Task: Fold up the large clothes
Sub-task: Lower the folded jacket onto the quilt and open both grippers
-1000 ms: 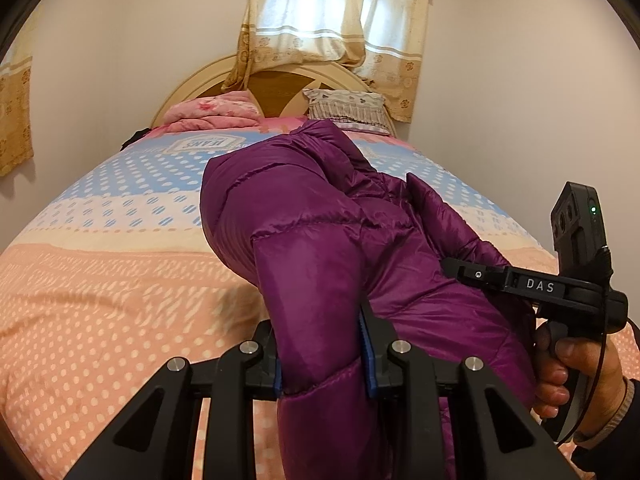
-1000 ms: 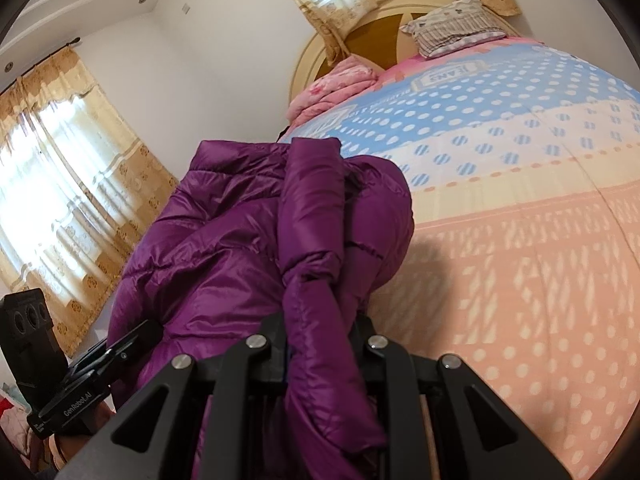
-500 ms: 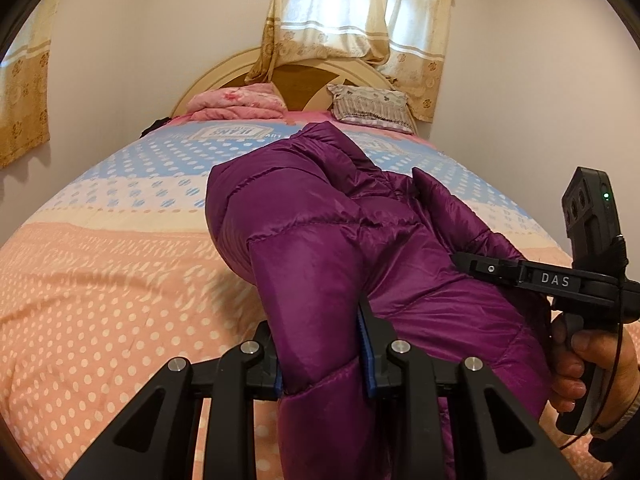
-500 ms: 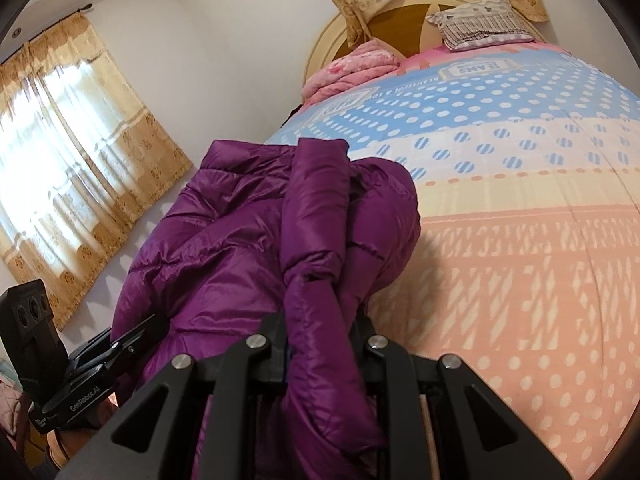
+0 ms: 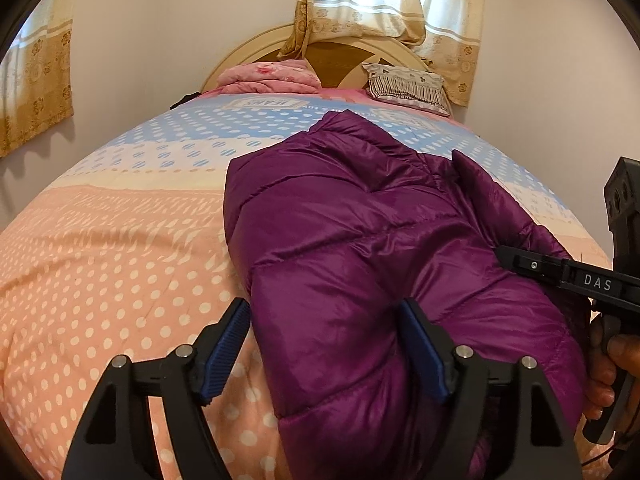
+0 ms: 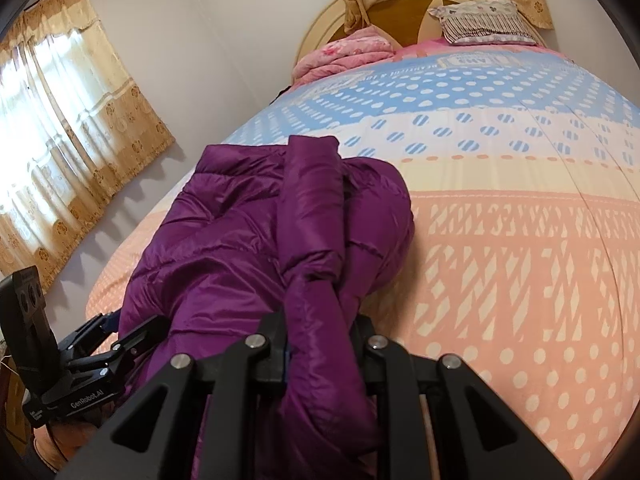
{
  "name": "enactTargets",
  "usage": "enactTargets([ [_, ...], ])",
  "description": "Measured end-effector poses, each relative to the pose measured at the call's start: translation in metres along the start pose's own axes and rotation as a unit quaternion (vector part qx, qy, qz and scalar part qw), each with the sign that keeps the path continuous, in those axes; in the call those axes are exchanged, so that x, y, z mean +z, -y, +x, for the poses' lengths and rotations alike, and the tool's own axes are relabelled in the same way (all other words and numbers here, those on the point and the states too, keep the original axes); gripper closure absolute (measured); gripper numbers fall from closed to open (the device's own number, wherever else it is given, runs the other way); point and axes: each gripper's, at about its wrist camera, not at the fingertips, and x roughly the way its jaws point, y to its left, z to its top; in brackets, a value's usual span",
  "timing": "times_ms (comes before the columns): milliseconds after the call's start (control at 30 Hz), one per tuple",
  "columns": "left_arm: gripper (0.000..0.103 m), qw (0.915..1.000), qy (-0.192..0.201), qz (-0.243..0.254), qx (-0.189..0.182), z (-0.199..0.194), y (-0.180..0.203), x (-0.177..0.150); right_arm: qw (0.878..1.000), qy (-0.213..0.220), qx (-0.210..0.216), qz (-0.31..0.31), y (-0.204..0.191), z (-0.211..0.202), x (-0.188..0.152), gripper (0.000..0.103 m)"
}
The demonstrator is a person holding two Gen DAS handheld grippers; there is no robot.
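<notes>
A purple puffer jacket [image 5: 360,240] lies bunched on the bed's near end, also in the right wrist view [image 6: 248,240]. My left gripper [image 5: 328,344] is open, its blue pads on either side of the jacket's near fold without pinching it. My right gripper [image 6: 324,344] is shut on a thick fold of the jacket. The right gripper shows at the right edge of the left wrist view [image 5: 576,280]. The left gripper shows at the lower left of the right wrist view [image 6: 100,344].
The bed has a dotted pink, cream and blue quilt [image 5: 120,240]. A folded pink blanket [image 5: 272,76] and a striped pillow [image 5: 408,86] lie by the round headboard [image 5: 340,52]. Curtained windows [image 6: 60,120] hang behind and left of the bed.
My left gripper has opened and let go of the jacket fold. The jacket has dropped lower and now lies flatter on the quilt. My right gripper still holds its fold.
</notes>
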Motion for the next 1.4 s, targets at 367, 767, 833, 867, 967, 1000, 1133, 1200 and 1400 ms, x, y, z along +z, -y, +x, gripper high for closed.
enactTargets([
  [367, 0.008, 0.9998, -0.007, -0.02, 0.005, 0.013, -0.015, 0.003, 1.0, -0.007, -0.018, 0.008, 0.003, 0.009, -0.004, 0.077],
  [767, 0.001, 0.9995, -0.013, -0.026, 0.007, 0.026, -0.02, 0.005, 0.999, -0.013, -0.034, 0.001, 0.004, 0.019, -0.008, 0.07],
  [833, 0.001, 0.9995, -0.013, -0.03, 0.002, 0.027, -0.024, 0.004, 0.999, -0.011, -0.034, 0.001, 0.004, 0.018, -0.01, 0.069],
  [867, 0.001, 0.9995, -0.013, -0.031, 0.001, 0.027, -0.024, 0.003, 0.999, -0.011, -0.034, 0.0, 0.005, 0.018, -0.01, 0.069],
  [967, 0.001, 0.9994, -0.013, -0.031, 0.002, 0.028, -0.025, 0.002, 0.999, -0.011, -0.038, -0.002, 0.004, 0.019, -0.011, 0.065],
  [1000, 0.001, 0.9994, -0.014, -0.031, 0.003, 0.028, -0.025, 0.002, 0.999, -0.01, -0.04, -0.002, 0.004, 0.019, -0.011, 0.065],
  [1133, 0.001, 0.9995, -0.013, -0.028, 0.01, 0.027, -0.022, 0.002, 0.999, -0.008, -0.049, -0.007, 0.002, 0.019, -0.012, 0.064],
  [1200, 0.001, 0.9994, -0.014, -0.031, 0.01, 0.028, -0.022, 0.001, 0.998, -0.008, -0.054, -0.011, 0.0, 0.019, -0.012, 0.064],
  [1400, 0.001, 0.9989, -0.02, -0.043, 0.002, 0.029, -0.026, 0.001, 0.997, -0.01, -0.069, -0.013, -0.002, 0.022, -0.01, 0.06],
])
